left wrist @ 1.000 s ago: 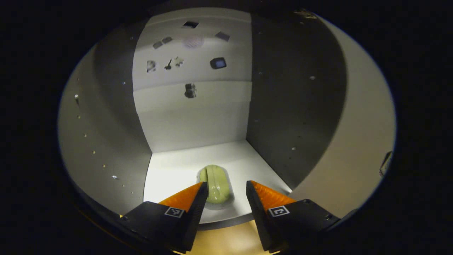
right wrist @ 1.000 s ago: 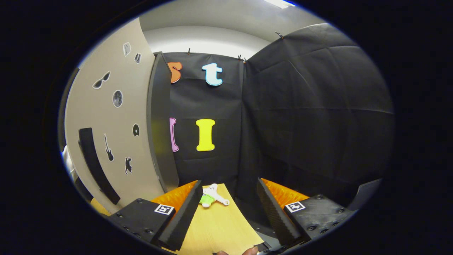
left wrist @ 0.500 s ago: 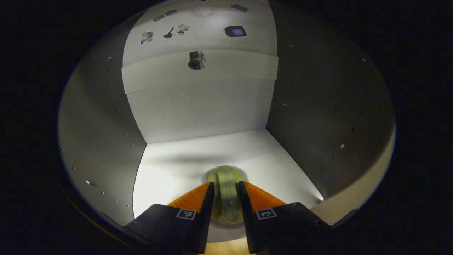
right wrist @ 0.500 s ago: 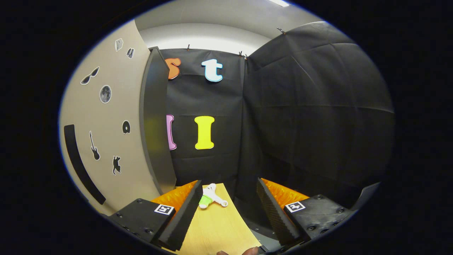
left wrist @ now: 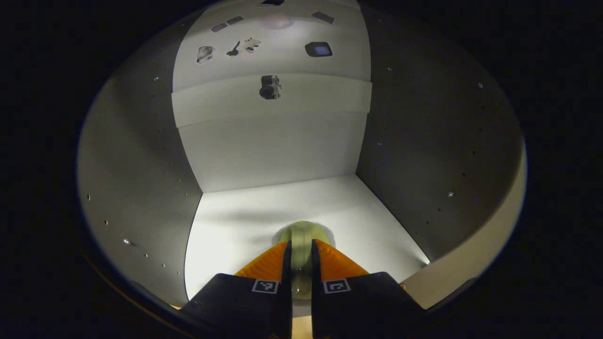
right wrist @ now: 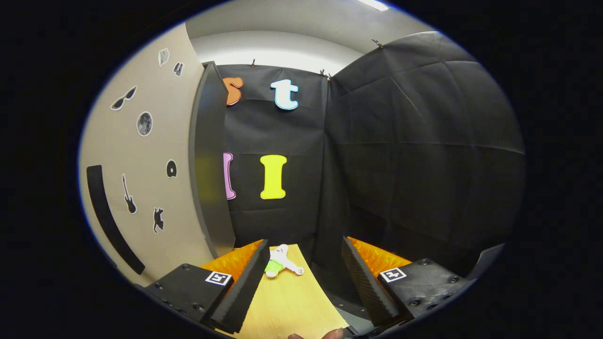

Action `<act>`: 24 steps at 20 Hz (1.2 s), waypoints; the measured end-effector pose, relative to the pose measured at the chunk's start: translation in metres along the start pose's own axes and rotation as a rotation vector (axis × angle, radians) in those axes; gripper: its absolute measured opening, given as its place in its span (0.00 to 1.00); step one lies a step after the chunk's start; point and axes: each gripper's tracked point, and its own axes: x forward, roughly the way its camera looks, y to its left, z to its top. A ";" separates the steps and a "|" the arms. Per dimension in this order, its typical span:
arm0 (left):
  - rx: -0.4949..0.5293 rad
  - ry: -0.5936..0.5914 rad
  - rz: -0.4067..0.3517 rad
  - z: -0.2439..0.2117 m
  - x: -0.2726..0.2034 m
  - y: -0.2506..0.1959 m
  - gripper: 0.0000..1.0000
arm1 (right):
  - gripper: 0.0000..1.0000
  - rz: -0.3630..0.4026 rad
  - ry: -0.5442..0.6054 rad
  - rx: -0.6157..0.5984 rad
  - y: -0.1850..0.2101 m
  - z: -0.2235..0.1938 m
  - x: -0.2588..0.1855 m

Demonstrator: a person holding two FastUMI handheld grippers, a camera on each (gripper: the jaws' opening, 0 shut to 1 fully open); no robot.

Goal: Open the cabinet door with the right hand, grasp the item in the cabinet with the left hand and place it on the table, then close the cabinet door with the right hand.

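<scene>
In the left gripper view a pale green rounded item in clear wrapping point(left wrist: 302, 234) lies on the white cabinet floor point(left wrist: 235, 226) near its front edge. My left gripper point(left wrist: 299, 247) reaches into the cabinet and is shut on that item, both fingers pressing its sides. In the right gripper view the beige cabinet door point(right wrist: 141, 179) stands swung open at the left, with a long black handle point(right wrist: 110, 221) and small stickers on it. My right gripper point(right wrist: 304, 247) stands open over the wooden table point(right wrist: 292, 306), holding nothing, to the right of the door.
The cabinet's grey side walls point(left wrist: 136, 179) close in on both sides of my left gripper. A small white and green toy point(right wrist: 280, 264) lies on the table near the far edge. Black booth cloth point(right wrist: 414, 155) hangs behind and to the right.
My left gripper moved into the cabinet around the green item and its fingers came together on it. The right gripper has stayed almost still beside the open door.
</scene>
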 end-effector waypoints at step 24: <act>0.013 -0.133 -0.022 -0.211 -0.199 -0.035 0.20 | 0.98 0.041 -0.052 0.012 0.075 0.021 -0.068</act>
